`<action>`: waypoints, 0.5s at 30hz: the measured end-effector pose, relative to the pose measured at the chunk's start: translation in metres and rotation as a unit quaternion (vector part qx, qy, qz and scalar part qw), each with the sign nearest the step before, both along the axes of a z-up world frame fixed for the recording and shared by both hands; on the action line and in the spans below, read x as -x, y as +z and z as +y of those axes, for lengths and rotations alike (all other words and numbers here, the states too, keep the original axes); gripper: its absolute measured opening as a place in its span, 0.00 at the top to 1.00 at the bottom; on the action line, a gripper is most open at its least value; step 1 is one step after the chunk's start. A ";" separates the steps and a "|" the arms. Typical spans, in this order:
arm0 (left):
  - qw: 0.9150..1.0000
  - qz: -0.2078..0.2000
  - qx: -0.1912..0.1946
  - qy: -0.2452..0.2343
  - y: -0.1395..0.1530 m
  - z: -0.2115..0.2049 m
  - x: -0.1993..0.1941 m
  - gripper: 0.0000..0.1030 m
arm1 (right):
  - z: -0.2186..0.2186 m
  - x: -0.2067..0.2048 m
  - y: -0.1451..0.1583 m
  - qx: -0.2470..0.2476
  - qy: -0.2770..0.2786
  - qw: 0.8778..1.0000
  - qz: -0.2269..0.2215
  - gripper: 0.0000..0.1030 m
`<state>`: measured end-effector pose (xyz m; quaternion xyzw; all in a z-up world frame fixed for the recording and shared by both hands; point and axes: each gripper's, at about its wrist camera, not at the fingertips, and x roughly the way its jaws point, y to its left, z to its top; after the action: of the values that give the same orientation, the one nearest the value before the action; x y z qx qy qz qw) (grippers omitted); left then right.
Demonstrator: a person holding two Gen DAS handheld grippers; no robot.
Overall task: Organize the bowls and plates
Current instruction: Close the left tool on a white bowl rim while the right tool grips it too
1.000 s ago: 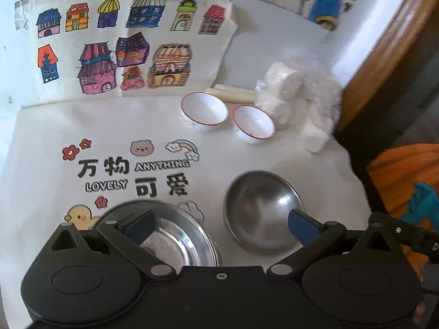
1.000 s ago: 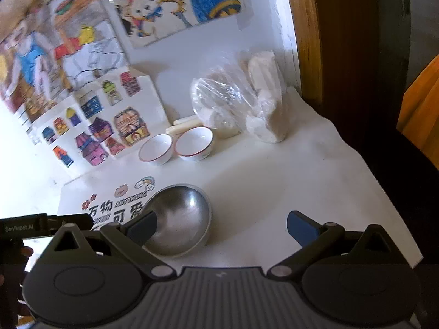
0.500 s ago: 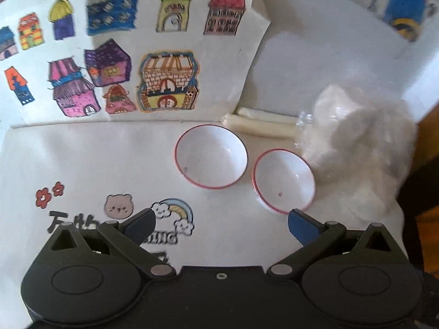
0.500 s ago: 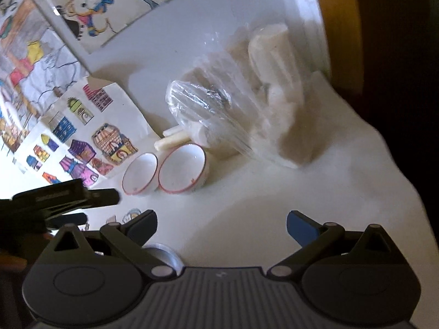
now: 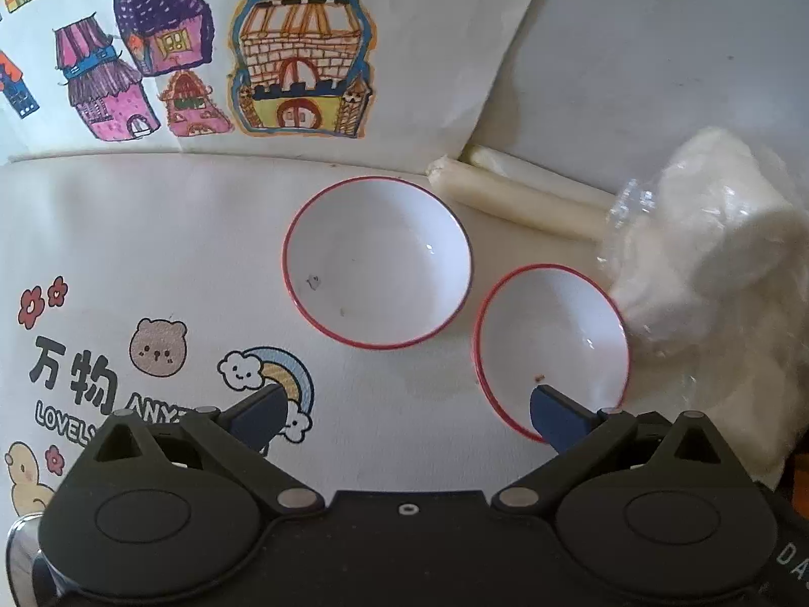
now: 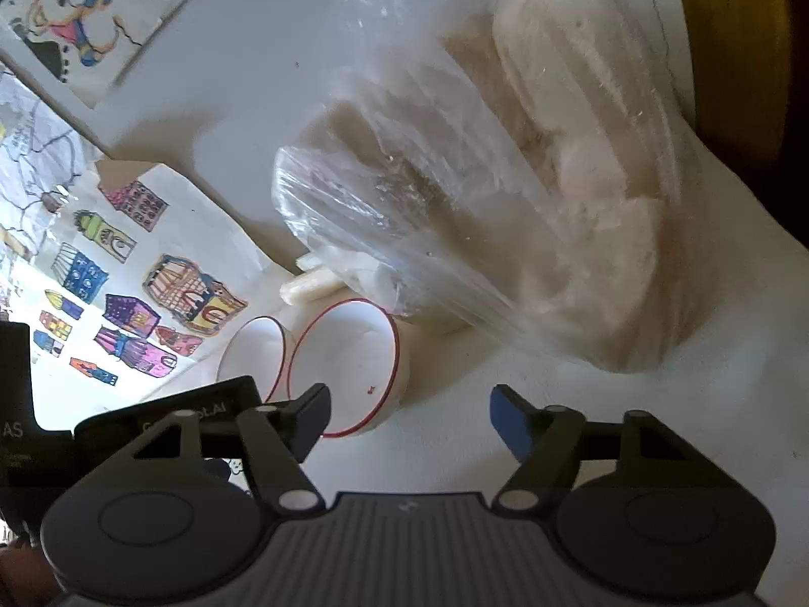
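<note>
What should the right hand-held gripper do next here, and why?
Probably ease the right hand-held gripper forward so its fingers straddle the near wall of the nearer red-rimmed bowl. Its jaws have just been closing with nothing between them, and the bowl lies just ahead.

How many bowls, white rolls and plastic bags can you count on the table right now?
Red-rimmed white bowls: 2, one on the left and one on the right
White rolls: 2, side by side behind the bowls
Clear plastic bag of pale lumps: 1
Total: 5
</note>
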<state>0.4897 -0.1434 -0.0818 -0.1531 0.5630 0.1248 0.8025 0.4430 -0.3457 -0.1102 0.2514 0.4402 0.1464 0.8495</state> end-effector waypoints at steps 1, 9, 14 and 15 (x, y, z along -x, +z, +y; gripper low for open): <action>1.000 0.002 0.001 0.005 -0.002 0.000 -0.002 0.06 | 0.001 -0.003 -0.003 -0.001 -0.002 1.000 0.003 0.35; 1.000 0.001 0.021 0.012 -0.011 -0.007 -0.012 0.27 | 0.010 -0.017 -0.013 -0.016 0.005 1.000 0.013 0.58; 0.999 -0.001 0.034 0.020 -0.012 -0.009 -0.015 0.43 | 0.019 -0.024 -0.019 -0.018 0.011 1.000 0.016 0.72; 0.999 -0.002 0.032 0.019 -0.011 -0.010 -0.016 0.48 | 0.021 -0.025 -0.020 -0.017 0.012 1.000 0.015 0.72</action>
<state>0.5057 -0.1536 -0.0930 -0.1900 0.5619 0.1216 0.7959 0.4677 -0.3248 -0.1300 0.2632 0.4534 0.1601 0.8364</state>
